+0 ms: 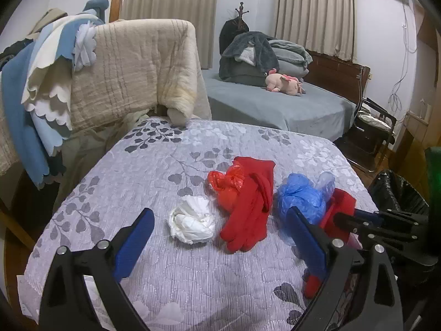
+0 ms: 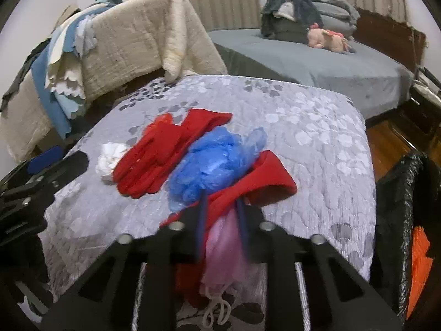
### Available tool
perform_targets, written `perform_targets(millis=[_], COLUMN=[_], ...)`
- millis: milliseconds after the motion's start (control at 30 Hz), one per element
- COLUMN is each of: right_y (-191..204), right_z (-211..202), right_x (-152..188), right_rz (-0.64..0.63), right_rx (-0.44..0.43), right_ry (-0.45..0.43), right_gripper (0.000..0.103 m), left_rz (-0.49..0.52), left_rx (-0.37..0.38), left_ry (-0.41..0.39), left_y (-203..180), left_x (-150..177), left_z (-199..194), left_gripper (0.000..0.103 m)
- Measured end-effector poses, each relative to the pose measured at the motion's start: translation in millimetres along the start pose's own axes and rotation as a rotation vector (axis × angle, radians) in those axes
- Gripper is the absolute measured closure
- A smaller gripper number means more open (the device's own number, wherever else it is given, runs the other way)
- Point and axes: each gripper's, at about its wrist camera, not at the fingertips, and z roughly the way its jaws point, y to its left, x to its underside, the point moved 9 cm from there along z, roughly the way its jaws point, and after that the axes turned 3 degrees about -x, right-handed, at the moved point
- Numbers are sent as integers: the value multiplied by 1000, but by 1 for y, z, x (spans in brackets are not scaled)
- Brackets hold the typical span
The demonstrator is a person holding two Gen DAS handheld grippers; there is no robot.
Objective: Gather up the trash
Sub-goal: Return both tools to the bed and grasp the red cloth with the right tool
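Your left hand-held gripper (image 1: 217, 237) hangs spread wide over the crumpled white paper wad (image 1: 192, 223), gripping nothing. Next along the quilt-covered desk (image 1: 154, 171), the crumpled red plastic bag (image 1: 226, 179) and the crumpled blue plastic bag (image 2: 212, 162) lie uncollected. Your right hand-held gripper (image 2: 222, 215) is pinching the pale pink plastic bag (image 2: 224, 251); the black-lined trash bin (image 2: 397, 220) waits rightmost, so most is left.

Three crumpled bags (image 1: 299, 197), two red gloves (image 1: 248, 207) (one white wad (image 1: 192, 219)).
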Motion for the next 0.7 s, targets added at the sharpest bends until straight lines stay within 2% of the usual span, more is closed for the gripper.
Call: perform_targets(millis=[300, 700], right_y=[8, -18], right_z=[-15, -64], right_x=[-9, -27], right_rz=[-19, 7], right_rx=[-25, -4], right_ry=[-39, -127], right_gripper=[101, 101], left_rz=[-3, 10], left_rx=[4, 29], left_ry=[-6, -17], left_y=[-3, -20], left_x=[-1, -2], left_z=[-3, -12], left_gripper=[9, 9])
